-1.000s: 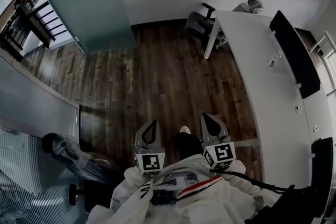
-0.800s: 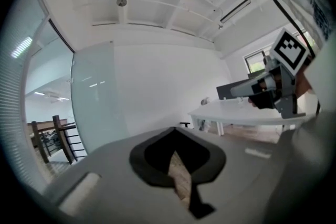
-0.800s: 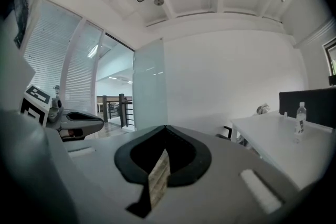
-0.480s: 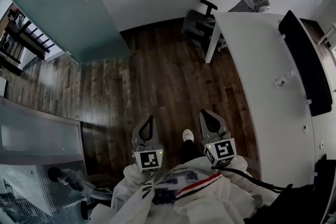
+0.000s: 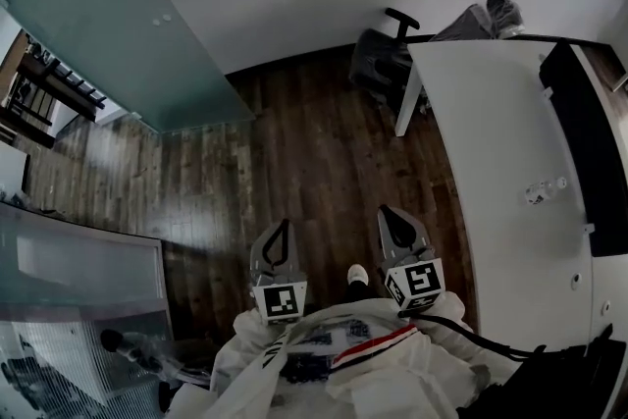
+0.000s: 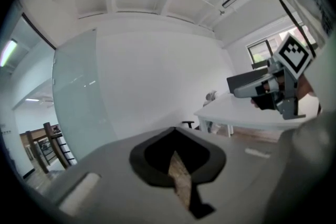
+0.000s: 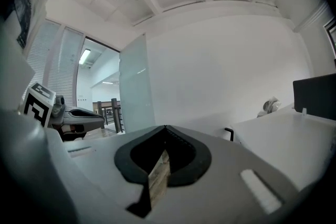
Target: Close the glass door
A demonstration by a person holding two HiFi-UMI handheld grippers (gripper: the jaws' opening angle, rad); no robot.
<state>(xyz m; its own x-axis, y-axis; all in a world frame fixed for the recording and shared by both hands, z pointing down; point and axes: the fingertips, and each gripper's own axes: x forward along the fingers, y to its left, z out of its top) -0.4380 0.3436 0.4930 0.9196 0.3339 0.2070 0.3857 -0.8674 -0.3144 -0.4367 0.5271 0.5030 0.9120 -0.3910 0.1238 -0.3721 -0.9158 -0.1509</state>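
Glass door (image 5: 108, 25), head view: frosted, upper left, well apart from grippers.
Left gripper view: left gripper (image 6: 175, 129) closed, empty.
Right gripper view: right gripper (image 7: 165, 128) closed, empty.
Handling: likely heavy, rigid, slick; push its free edge.

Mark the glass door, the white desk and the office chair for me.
glass door (image 5: 118, 25): head view, middle of the frosted pane.
white desk (image 5: 496, 172): head view, bare part of its top.
office chair (image 5: 378, 64): head view, the dark seat.
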